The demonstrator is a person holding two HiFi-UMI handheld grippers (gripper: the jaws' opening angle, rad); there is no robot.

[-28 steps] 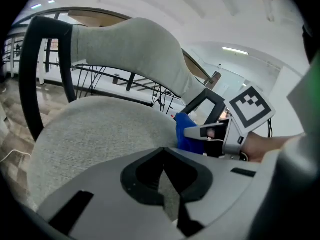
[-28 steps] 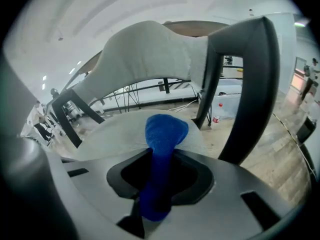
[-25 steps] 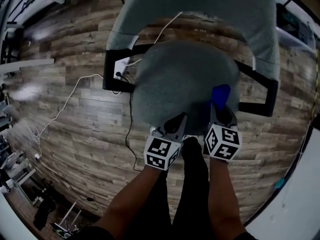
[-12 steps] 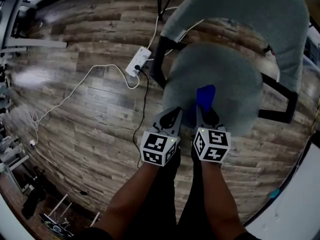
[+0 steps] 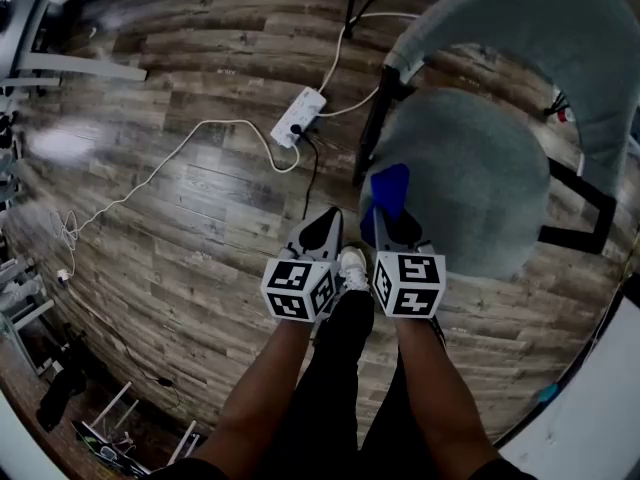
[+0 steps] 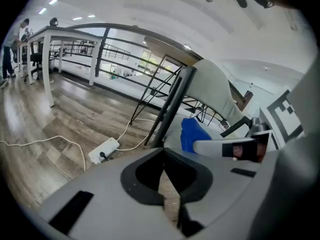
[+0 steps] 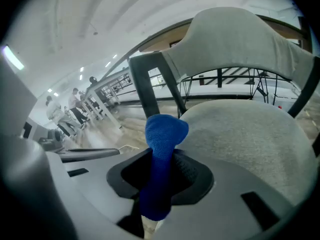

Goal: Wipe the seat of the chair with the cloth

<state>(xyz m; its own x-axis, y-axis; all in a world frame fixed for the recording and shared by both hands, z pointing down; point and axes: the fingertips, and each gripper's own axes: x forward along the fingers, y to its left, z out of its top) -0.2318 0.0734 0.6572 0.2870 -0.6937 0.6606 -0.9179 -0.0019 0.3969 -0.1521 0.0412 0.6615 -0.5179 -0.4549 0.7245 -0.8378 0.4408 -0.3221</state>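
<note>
The right gripper (image 7: pixel 161 156) is clamped tight on the blue cloth (image 7: pixel 162 134). A folded wad of it pokes up out of the jaws, so the grip looks solid. The left gripper (image 6: pixel 164 154) is pretty much closed too, with only a sliver of floor seen between the jaws and nothing held. It's parked just left of the other one, over the wood floor (image 5: pixel 180 218) and off the chair.

From the head view, the cloth (image 5: pixel 390 190) is placed right at the near left edge of the grey seat (image 5: pixel 470 188). It can't be told from any view whether it's actually pressed down onto the fabric or just hanging above it.

So the wiping step looks to be under way or just about to be, with most of the seat (image 7: pixel 250 139) still spread out ahead of the cloth. For the next move, the wad probably needs to be pressed flat and dragged across toward the backrest (image 5: pixel 540 18) in overlapping passes.

The power strip (image 5: pixel 300 116) and its cables are best kept clear of underfoot.
</note>
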